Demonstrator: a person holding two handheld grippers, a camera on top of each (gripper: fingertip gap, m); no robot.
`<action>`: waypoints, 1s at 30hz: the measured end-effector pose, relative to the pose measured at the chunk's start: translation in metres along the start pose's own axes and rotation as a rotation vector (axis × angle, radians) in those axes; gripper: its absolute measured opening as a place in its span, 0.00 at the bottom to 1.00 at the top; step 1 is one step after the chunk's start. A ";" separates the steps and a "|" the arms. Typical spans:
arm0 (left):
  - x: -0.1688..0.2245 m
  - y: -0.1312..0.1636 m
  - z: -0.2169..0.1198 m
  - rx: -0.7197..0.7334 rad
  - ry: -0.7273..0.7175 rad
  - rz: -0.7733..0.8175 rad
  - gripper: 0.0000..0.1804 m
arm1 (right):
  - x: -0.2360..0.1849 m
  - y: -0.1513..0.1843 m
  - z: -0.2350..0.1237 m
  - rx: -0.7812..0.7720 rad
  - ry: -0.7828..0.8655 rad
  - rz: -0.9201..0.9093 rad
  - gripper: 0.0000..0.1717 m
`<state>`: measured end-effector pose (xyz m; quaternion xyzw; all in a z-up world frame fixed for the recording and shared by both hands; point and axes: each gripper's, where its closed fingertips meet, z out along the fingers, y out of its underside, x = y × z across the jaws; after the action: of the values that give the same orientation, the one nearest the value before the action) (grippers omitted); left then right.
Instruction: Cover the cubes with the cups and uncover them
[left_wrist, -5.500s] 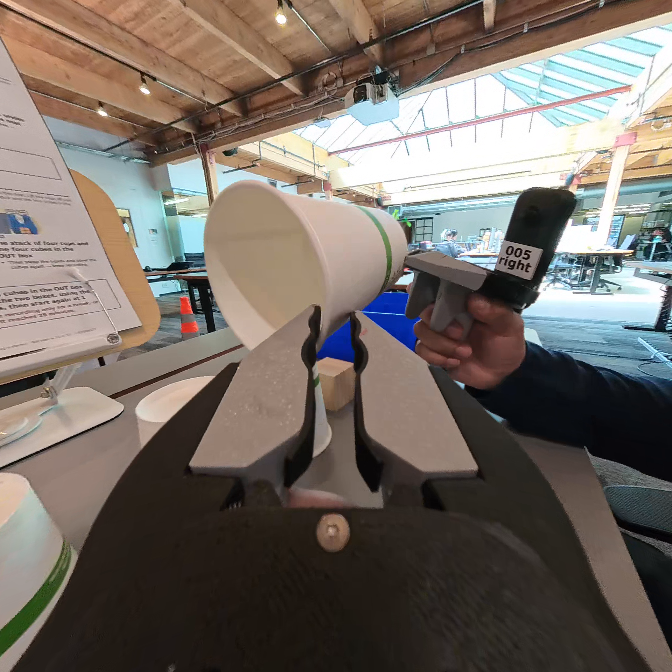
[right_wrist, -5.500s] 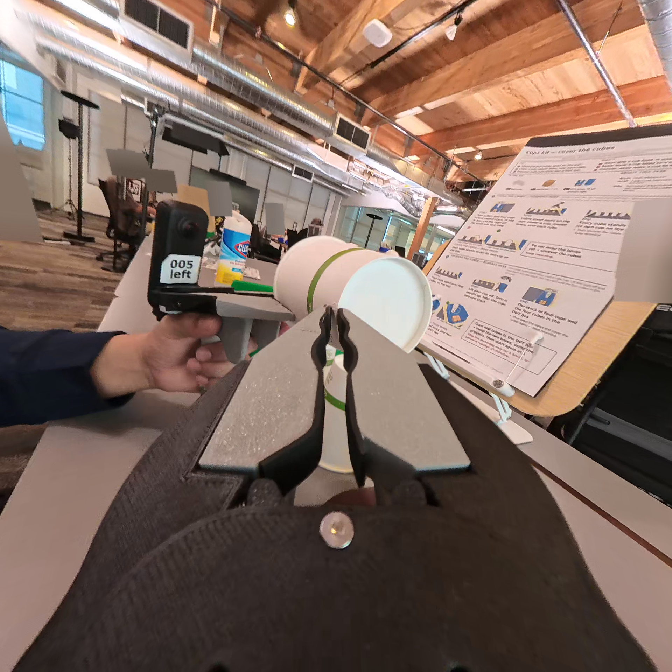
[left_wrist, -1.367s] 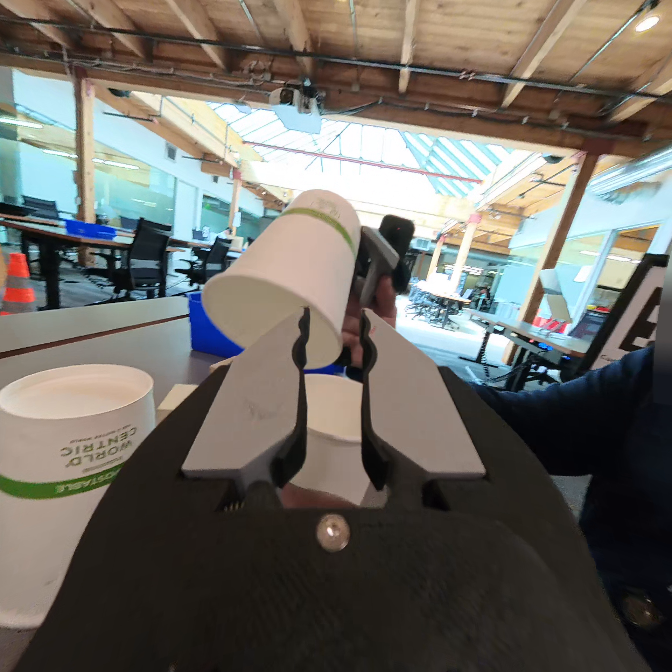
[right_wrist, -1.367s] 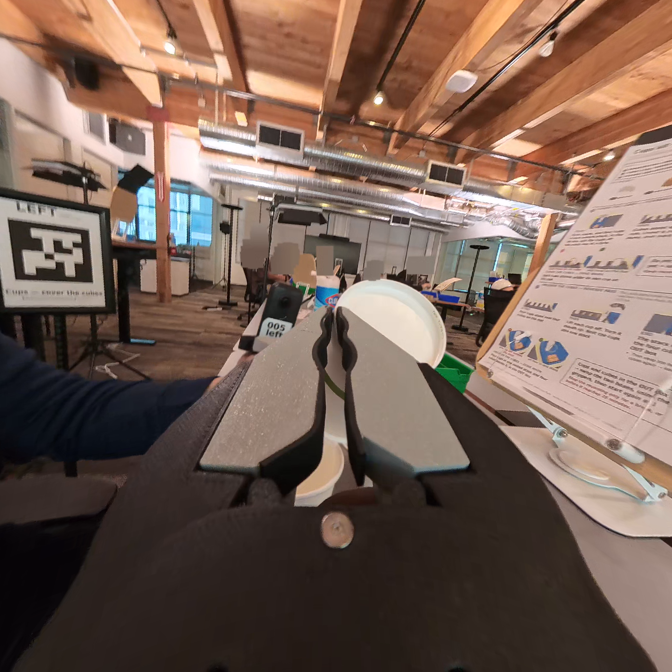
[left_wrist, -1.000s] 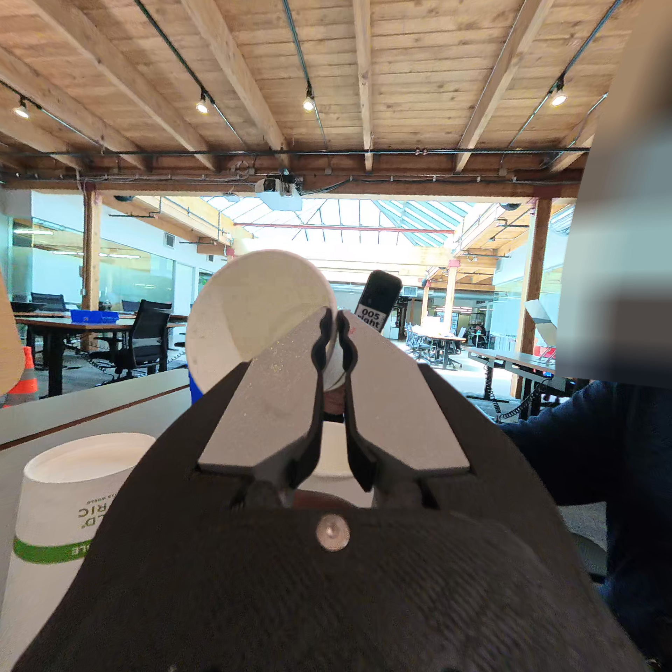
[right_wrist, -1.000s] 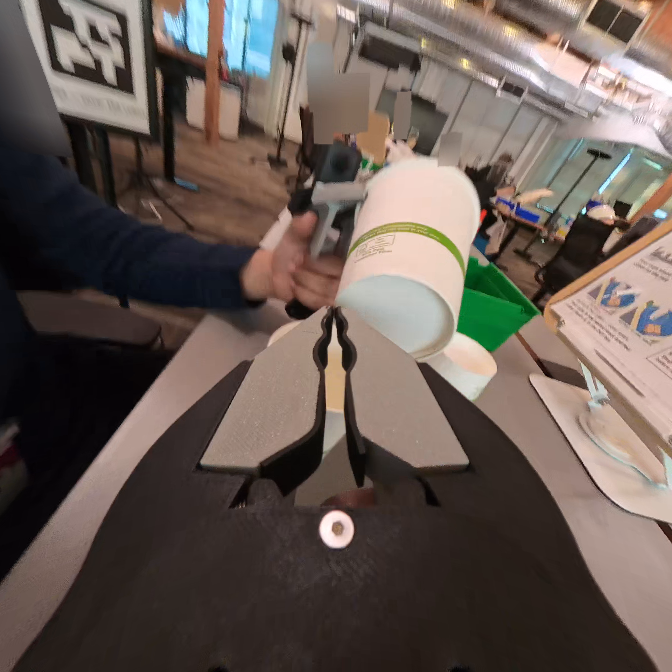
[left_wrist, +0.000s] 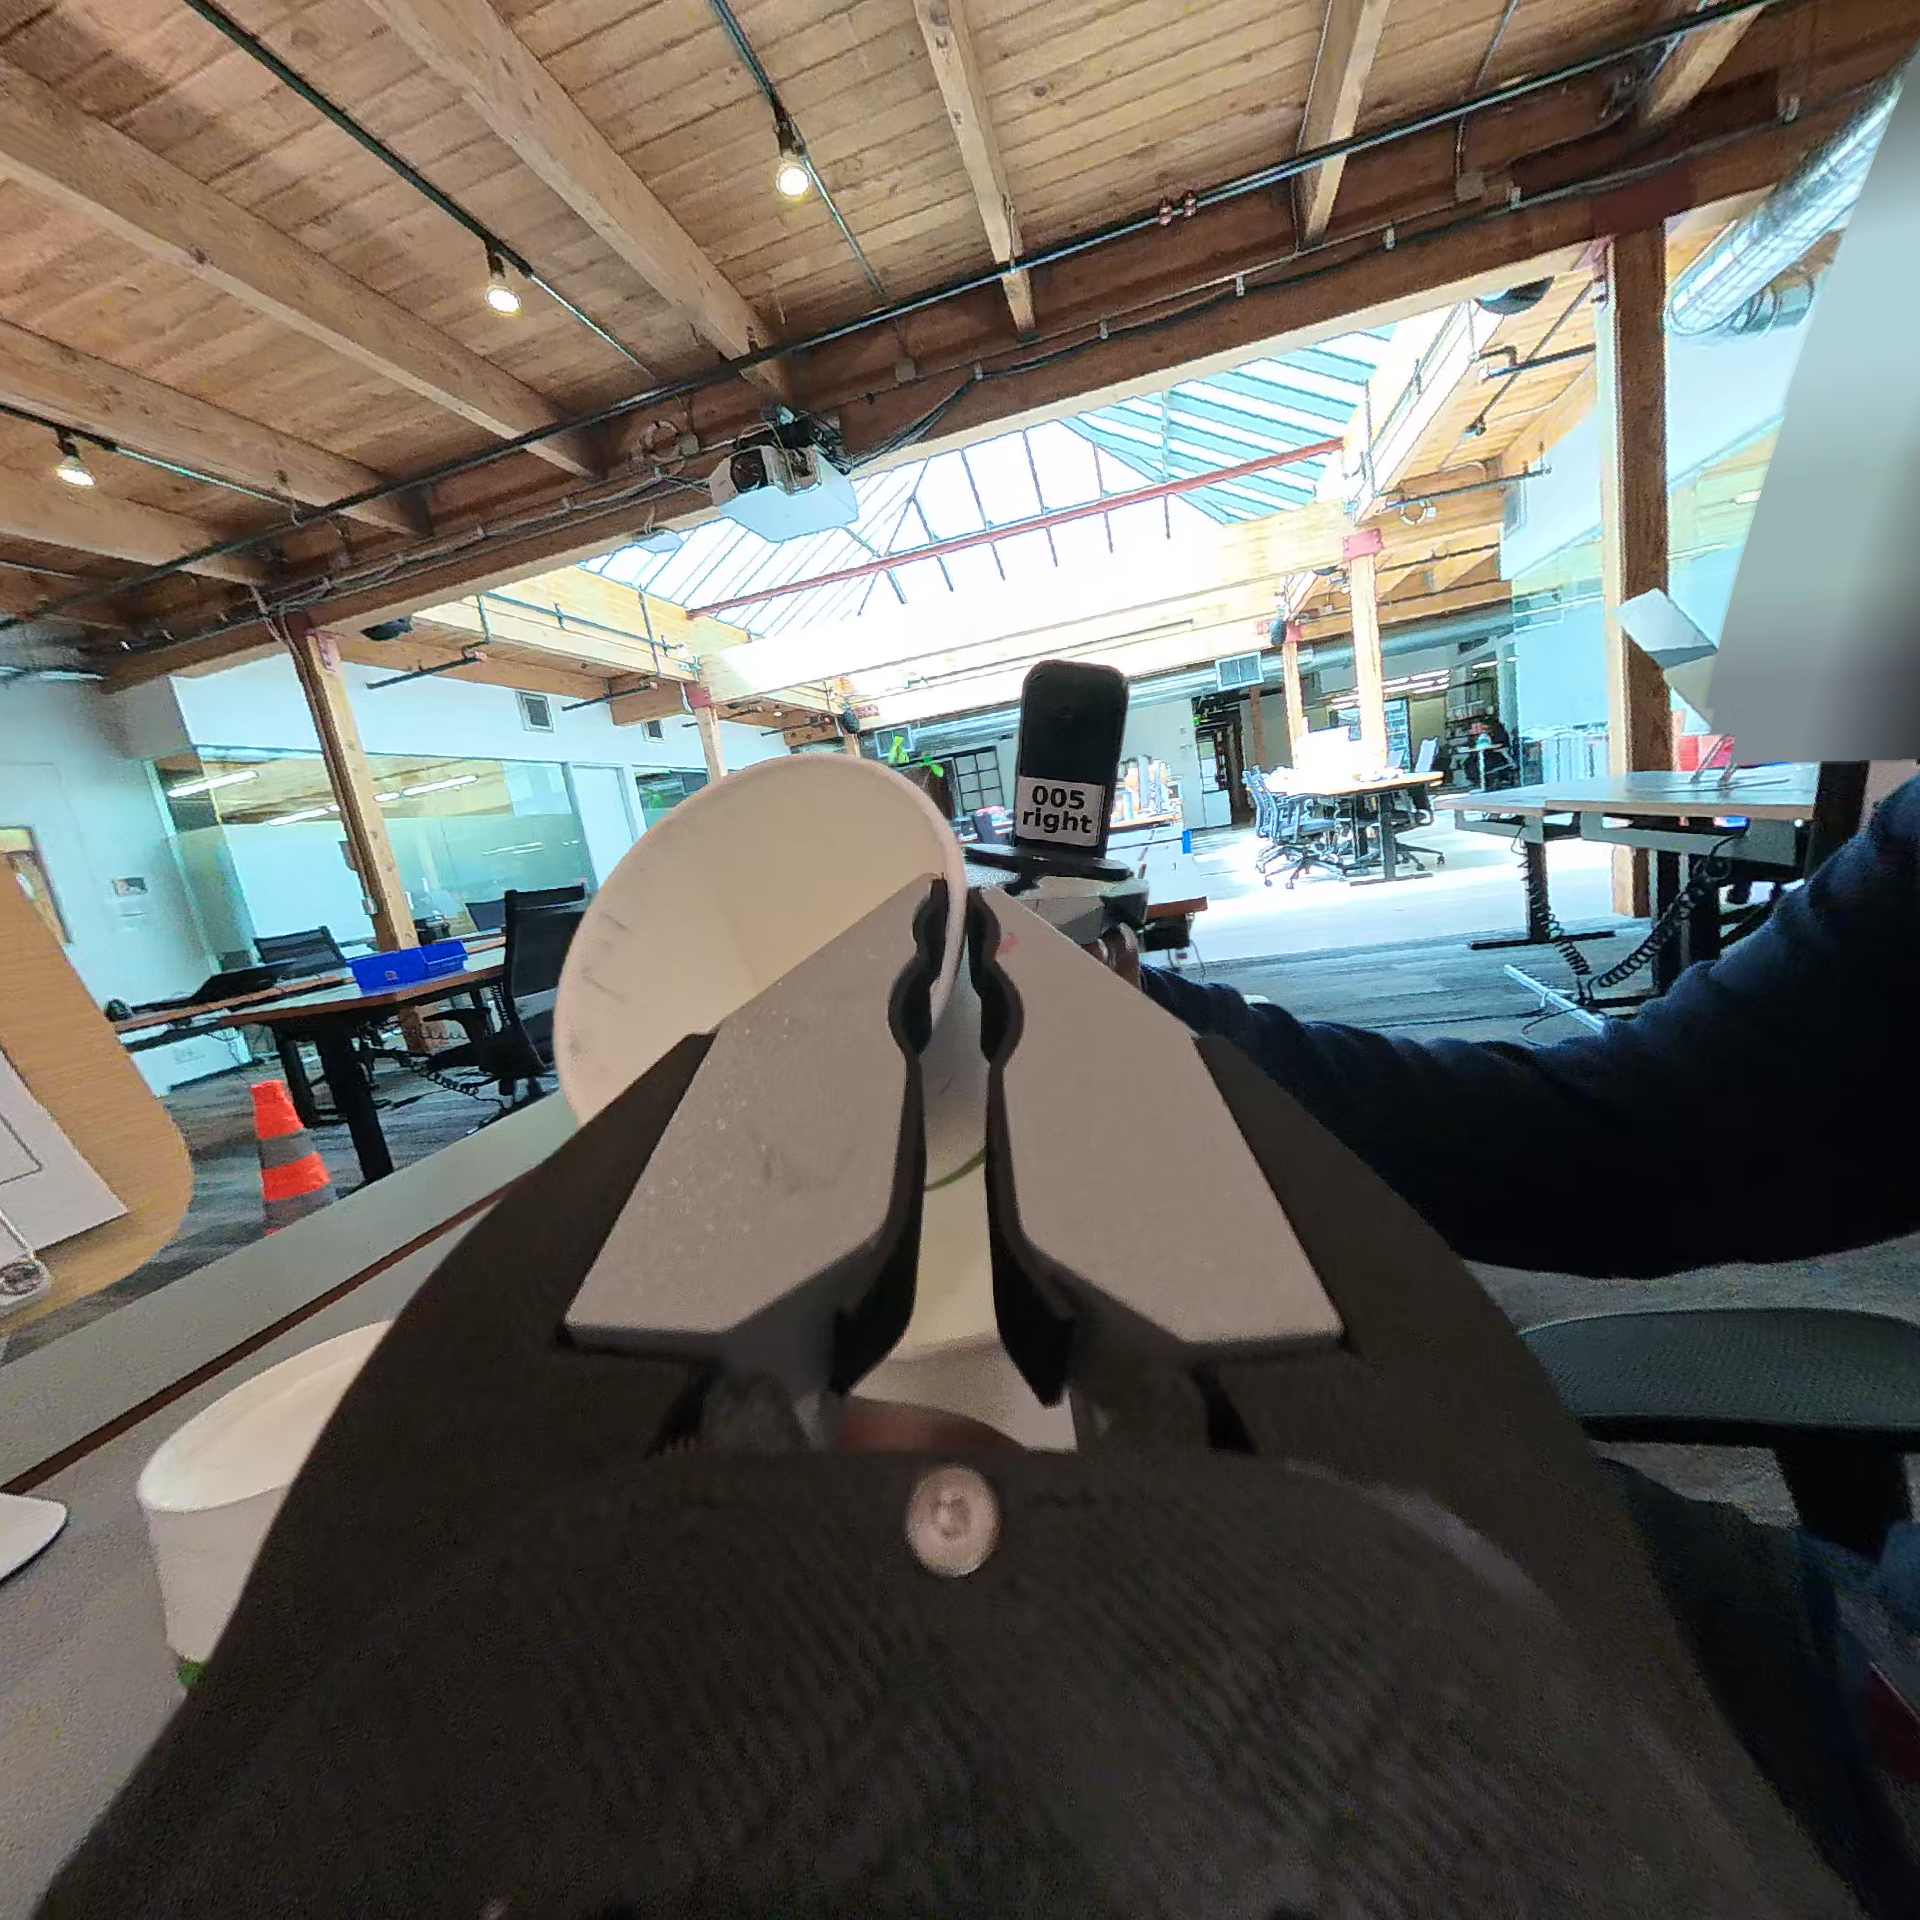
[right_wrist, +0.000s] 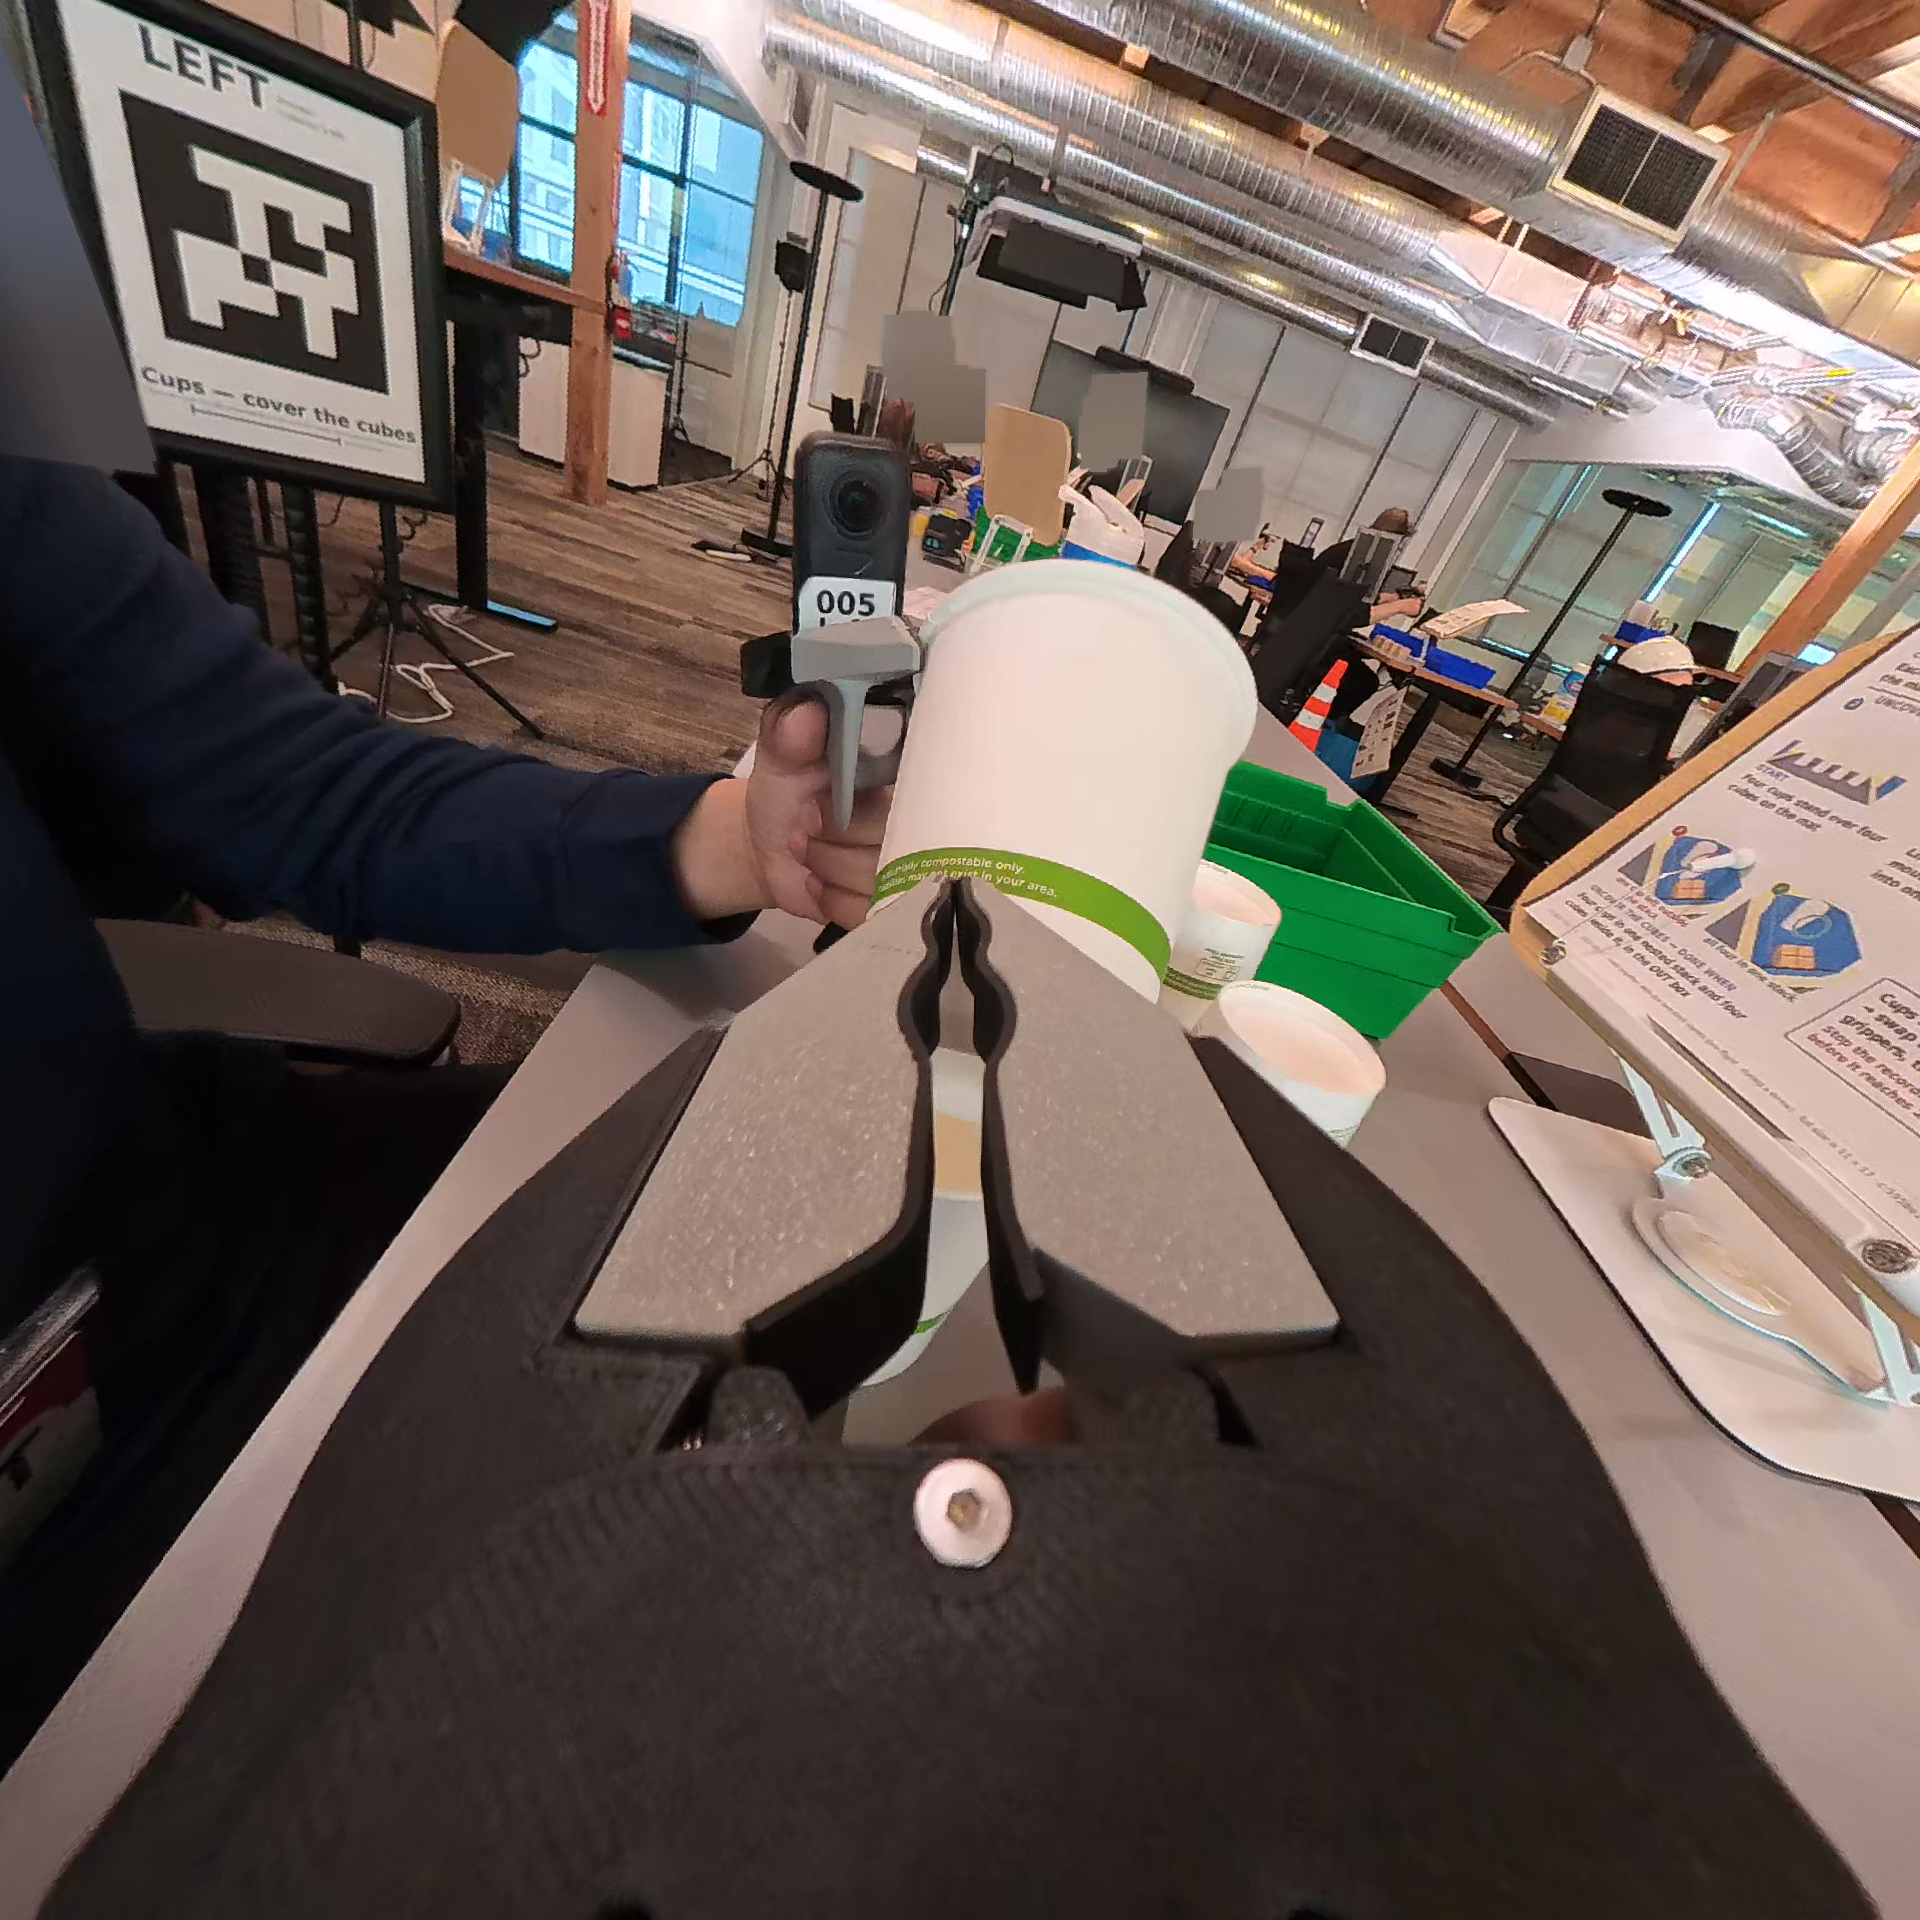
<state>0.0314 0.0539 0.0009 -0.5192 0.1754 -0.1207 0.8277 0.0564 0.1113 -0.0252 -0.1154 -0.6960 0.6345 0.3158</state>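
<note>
Your left gripper (left_wrist: 954, 914) pinches the thin rolled rim of the white paper cup (left_wrist: 748, 925), tipped mouth-left at centre frame. Your right gripper (right_wrist: 954, 914) is clamped on that cup's base edge, above the grey table (right_wrist: 1455, 1049) where other cups (right_wrist: 1299, 1060) crowd the green bin (right_wrist: 1351, 894).

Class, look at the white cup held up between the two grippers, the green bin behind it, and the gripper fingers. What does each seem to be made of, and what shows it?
White cup: likely paper, matte wall, rolled rim, printed green band.
Green bin: likely moulded plastic, smooth, slightly glossy, ribbed inside.
Fingers: grey, grainy matte faces, possibly printed plastic; dark wavy pads look rubbery.
</note>
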 end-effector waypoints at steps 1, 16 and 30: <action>0.001 0.000 0.000 -0.005 0.001 0.018 0.01 | -0.001 0.001 0.001 -0.002 -0.007 0.001 0.00; 0.005 0.020 0.021 -0.672 0.254 0.342 0.01 | -0.009 0.003 0.004 -0.002 -0.050 0.008 0.00; 0.019 0.066 0.021 -0.747 0.293 0.191 0.29 | -0.007 0.002 0.000 0.012 -0.049 0.039 0.01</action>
<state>0.0584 0.0921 -0.0532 -0.7425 0.3707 -0.0443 0.5561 0.0612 0.1079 -0.0286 -0.1117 -0.6972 0.6474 0.2868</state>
